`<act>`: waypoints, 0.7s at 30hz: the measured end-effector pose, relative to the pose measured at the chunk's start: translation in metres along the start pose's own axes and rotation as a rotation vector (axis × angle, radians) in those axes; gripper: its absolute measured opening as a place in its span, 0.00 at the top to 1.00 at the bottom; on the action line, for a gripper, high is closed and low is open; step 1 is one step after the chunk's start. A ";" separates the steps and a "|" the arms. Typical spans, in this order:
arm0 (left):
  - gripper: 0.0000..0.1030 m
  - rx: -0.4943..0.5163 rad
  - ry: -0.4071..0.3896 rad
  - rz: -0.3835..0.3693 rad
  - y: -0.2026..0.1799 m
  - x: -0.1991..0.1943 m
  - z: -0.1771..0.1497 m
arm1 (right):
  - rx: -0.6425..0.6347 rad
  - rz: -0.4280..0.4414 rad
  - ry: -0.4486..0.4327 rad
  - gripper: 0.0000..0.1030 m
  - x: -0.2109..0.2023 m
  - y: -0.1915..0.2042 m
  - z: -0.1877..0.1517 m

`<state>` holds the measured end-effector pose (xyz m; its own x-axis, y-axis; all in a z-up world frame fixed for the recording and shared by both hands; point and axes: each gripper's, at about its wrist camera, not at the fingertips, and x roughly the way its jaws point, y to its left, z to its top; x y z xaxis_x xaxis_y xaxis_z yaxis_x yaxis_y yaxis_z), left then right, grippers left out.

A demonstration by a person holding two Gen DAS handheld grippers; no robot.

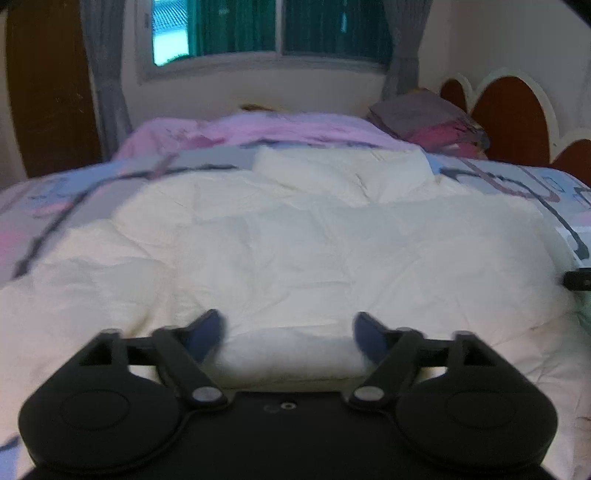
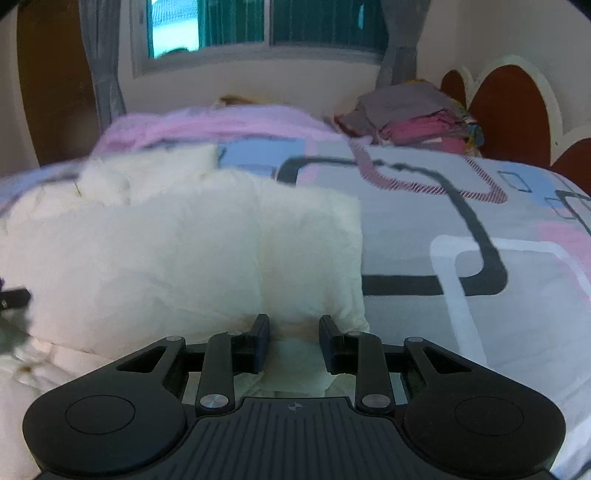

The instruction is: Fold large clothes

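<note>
A large cream-white garment (image 1: 295, 243) lies spread over the bed, its surface creased, with a smaller folded part at its far end. My left gripper (image 1: 289, 328) hangs over the garment's near edge, jaws wide apart, and a low ridge of the cloth lies between the fingers without touching the pads. In the right wrist view the garment (image 2: 184, 251) fills the left half and its right edge runs straight. My right gripper (image 2: 294, 332) stands open at the near right corner of that edge, the cloth just beyond and under its fingertips. Each view shows a dark piece of the other gripper at its side edge.
The bed sheet (image 2: 480, 229) is grey with pink, blue and black shapes. A pile of folded clothes (image 2: 410, 114) sits at the far right by the brown headboard (image 2: 513, 110). A pink blanket (image 1: 258, 129) lies at the far end under the window (image 1: 258, 33).
</note>
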<state>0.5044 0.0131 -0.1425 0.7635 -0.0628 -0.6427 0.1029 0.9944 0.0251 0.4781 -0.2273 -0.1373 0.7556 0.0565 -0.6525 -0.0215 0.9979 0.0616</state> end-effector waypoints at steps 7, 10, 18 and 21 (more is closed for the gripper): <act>0.27 -0.098 -0.021 0.069 0.059 -0.058 -0.033 | 0.028 0.015 -0.028 0.43 -0.051 0.002 -0.021; 0.35 -0.219 -0.011 0.125 0.104 -0.084 -0.055 | 0.053 -0.016 0.001 0.53 -0.060 0.000 -0.029; 0.54 -0.696 0.002 0.261 0.235 -0.140 -0.124 | 0.098 -0.074 0.041 0.53 -0.067 0.002 -0.037; 0.59 -0.826 -0.048 0.274 0.265 -0.156 -0.142 | 0.132 -0.072 0.043 0.53 -0.067 0.007 -0.033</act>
<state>0.3224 0.2986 -0.1440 0.7219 0.2028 -0.6616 -0.5692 0.7177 -0.4010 0.4052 -0.2228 -0.1180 0.7234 -0.0109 -0.6904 0.1205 0.9865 0.1107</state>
